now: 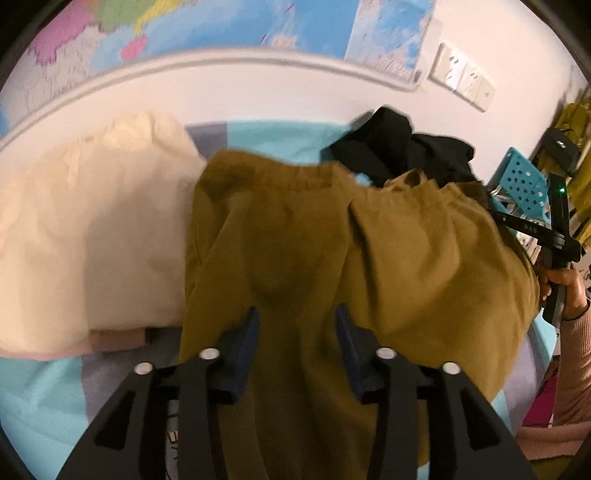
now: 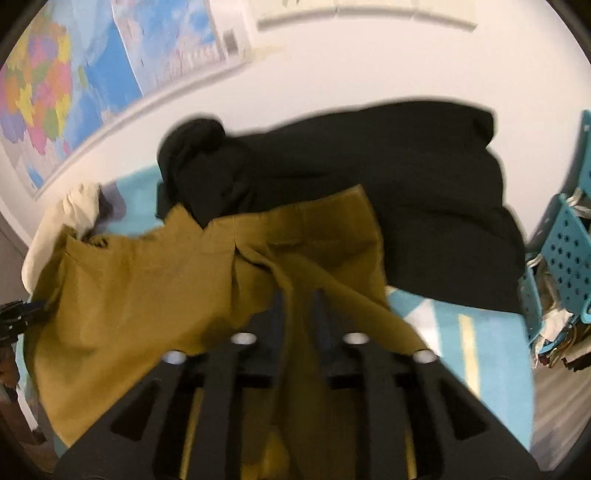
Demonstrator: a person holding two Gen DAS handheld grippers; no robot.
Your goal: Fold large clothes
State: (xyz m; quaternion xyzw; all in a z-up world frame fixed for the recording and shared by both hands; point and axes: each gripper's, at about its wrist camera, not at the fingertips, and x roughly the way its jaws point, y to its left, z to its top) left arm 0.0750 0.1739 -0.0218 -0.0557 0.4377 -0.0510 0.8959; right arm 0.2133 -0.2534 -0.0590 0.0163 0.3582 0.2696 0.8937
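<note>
My left camera looks along my left claw (image 1: 295,325), close over the trousers (image 1: 369,251) toward the wall map (image 1: 221,26) at 12 o'clock, while my right camera, equally near over my right claw (image 2: 297,306), shares those trousers (image 2: 147,288), the black pile (image 2: 369,192) and map (image 2: 74,81).

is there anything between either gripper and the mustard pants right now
Nothing visible. The mustard pants lie directly between the jaws of the left gripper, and the right gripper is already shut on a fold. The black garment and cream garment lie beyond.
</note>
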